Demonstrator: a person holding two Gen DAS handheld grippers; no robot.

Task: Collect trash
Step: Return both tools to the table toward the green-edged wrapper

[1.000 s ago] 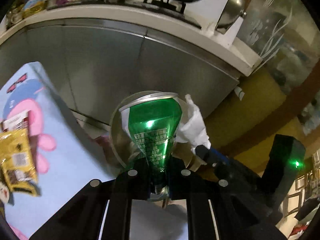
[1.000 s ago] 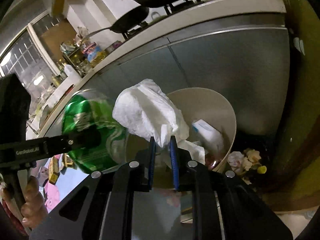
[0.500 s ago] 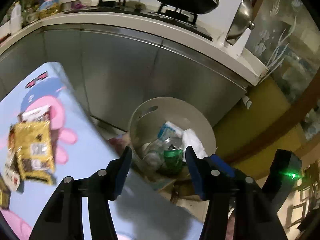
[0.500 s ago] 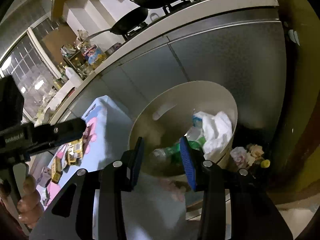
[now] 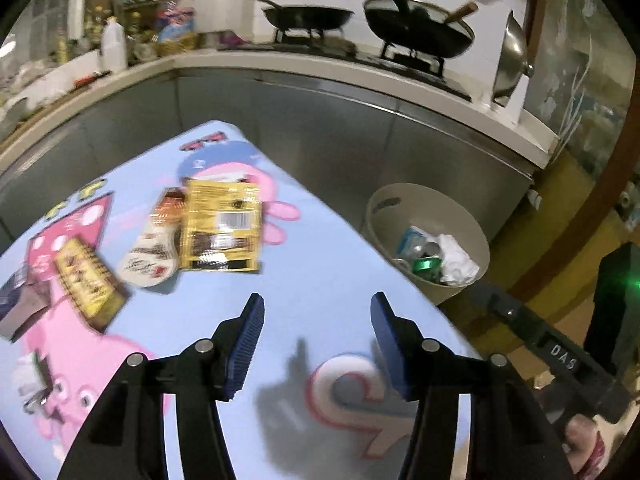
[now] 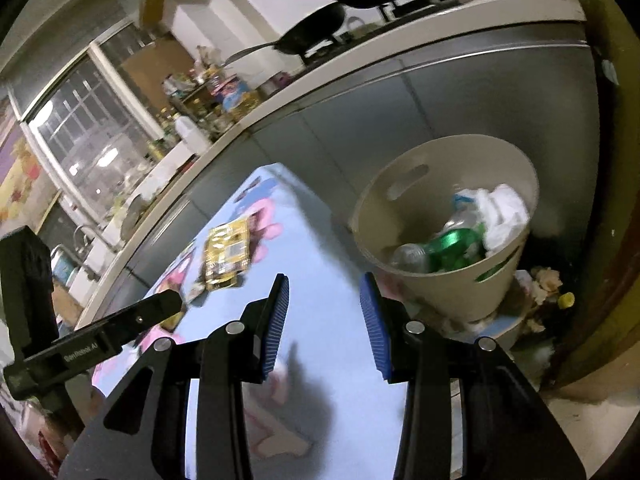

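Both the left hand-held gripper [image 5: 316, 332] and the right hand-held gripper [image 6: 323, 312] hover wide open and empty over the desk [image 5: 328, 256], so the next pickup is due. Beyond the left one lie a yellow wrapper [image 5: 222, 226] and other packets, blurred, perhaps sachets; the bin [image 5: 472, 240] beside the desk holds a green can [image 5: 426, 266] and tissue [image 5: 456, 258], with nothing barring the reach.
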